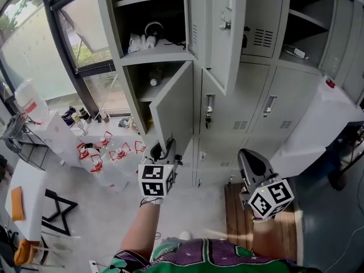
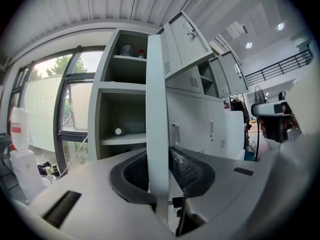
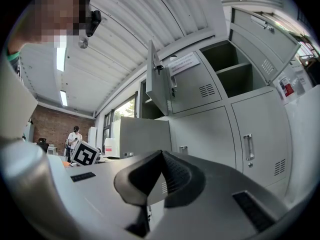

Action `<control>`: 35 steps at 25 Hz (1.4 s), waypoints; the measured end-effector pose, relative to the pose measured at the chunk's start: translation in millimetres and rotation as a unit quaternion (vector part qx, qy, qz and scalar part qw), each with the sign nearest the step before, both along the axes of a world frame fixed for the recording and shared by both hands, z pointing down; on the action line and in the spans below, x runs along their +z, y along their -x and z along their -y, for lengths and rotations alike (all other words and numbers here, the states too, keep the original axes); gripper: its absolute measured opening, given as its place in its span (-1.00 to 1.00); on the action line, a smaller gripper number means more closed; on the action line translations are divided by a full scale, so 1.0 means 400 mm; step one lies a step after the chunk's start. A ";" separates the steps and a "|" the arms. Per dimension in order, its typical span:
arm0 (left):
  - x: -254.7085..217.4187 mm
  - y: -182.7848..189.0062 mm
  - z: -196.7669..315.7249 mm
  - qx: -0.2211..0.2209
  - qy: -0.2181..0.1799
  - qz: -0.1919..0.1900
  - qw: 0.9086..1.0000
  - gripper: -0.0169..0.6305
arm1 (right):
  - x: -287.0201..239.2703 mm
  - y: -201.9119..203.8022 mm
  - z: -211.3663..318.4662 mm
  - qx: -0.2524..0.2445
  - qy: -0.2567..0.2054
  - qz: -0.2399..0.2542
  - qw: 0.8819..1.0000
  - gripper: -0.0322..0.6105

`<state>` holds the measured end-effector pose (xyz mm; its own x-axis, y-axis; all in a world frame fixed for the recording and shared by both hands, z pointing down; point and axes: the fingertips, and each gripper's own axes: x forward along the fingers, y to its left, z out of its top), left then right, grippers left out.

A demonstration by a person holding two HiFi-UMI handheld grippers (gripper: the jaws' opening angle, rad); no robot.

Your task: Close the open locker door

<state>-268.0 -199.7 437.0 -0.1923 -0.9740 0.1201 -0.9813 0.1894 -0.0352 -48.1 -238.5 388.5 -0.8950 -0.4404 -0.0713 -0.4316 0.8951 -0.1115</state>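
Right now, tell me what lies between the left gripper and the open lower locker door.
Nothing: the left gripper view shows the left gripper clamped on the open lower locker door, pads against both faces.

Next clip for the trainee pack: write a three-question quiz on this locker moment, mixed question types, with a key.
1. True or false: the upper door above the held one is closed.
2. What is the left gripper clamped on? A) a bottle B) the edge of the open lower door C) a shelf
3. Fill in: the right gripper has its jaws ____, with nothing between them.
Key: 1 false, it stands open; 2 B; 3 shut.
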 end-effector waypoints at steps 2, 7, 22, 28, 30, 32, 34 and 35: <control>0.000 0.033 -0.010 -0.005 -0.001 0.001 1.000 -0.59 | -0.001 0.027 -0.009 -0.005 -0.007 0.000 1.000 -0.88; 0.002 0.106 -0.023 -0.006 -0.004 -0.001 1.000 -0.54 | 0.007 0.079 -0.031 0.002 -0.003 -0.001 1.000 -0.88; 0.011 0.271 -0.028 0.005 -0.012 -0.012 1.000 -0.47 | 0.000 0.195 -0.104 0.036 -0.011 -0.018 0.999 -0.88; 0.018 0.324 -0.019 -0.011 -0.016 -0.023 1.000 -0.47 | -0.004 0.210 -0.081 0.041 -0.014 -0.030 0.999 -0.88; 0.016 0.349 -0.012 -0.022 -0.016 -0.022 0.999 -0.47 | -0.002 0.224 -0.069 0.035 -0.016 -0.032 0.999 -0.88; 0.015 0.369 -0.002 -0.032 -0.017 -0.020 0.999 -0.47 | 0.003 0.240 -0.053 0.030 -0.014 -0.032 0.999 -0.88; 0.015 0.387 0.010 -0.039 -0.015 -0.016 0.999 -0.47 | 0.010 0.260 -0.030 0.023 -0.013 -0.029 0.999 -0.88; 0.016 0.396 0.015 -0.043 -0.012 -0.014 0.999 -0.47 | 0.012 0.270 -0.018 0.019 -0.011 -0.027 0.999 -0.88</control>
